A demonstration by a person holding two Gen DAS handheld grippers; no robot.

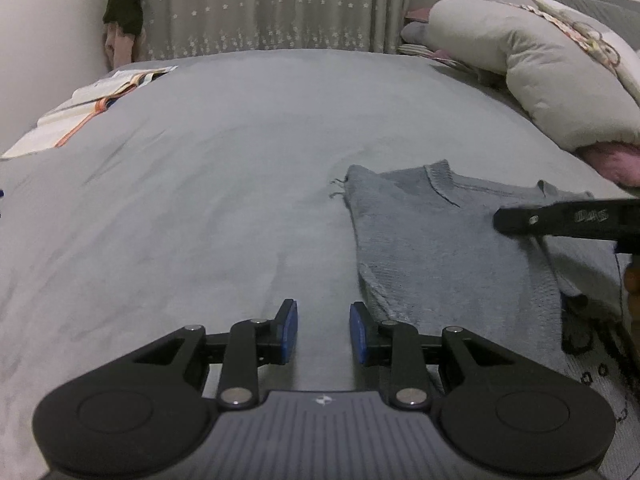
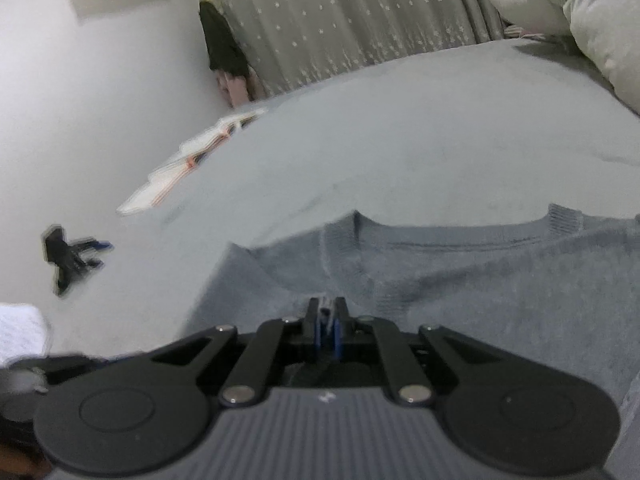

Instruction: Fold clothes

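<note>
A grey-blue knit sweater point(image 1: 432, 240) lies partly folded on the grey bed point(image 1: 224, 184), right of centre in the left wrist view. My left gripper point(image 1: 323, 330) is open and empty, low over the bed just left of the sweater's near corner. My right gripper point(image 2: 328, 316) is shut on a fold of the sweater point(image 2: 480, 280) near its neckline. It also shows in the left wrist view point(image 1: 520, 220), reaching in from the right over the sweater. The left gripper shows small at the left of the right wrist view point(image 2: 76, 256).
An open book point(image 1: 88, 108) lies at the bed's far left edge. Light pillows point(image 1: 532, 68) are stacked at the far right. A star-patterned curtain point(image 1: 260, 4) hangs behind the bed. A white patterned cloth point(image 1: 600, 372) lies at the near right.
</note>
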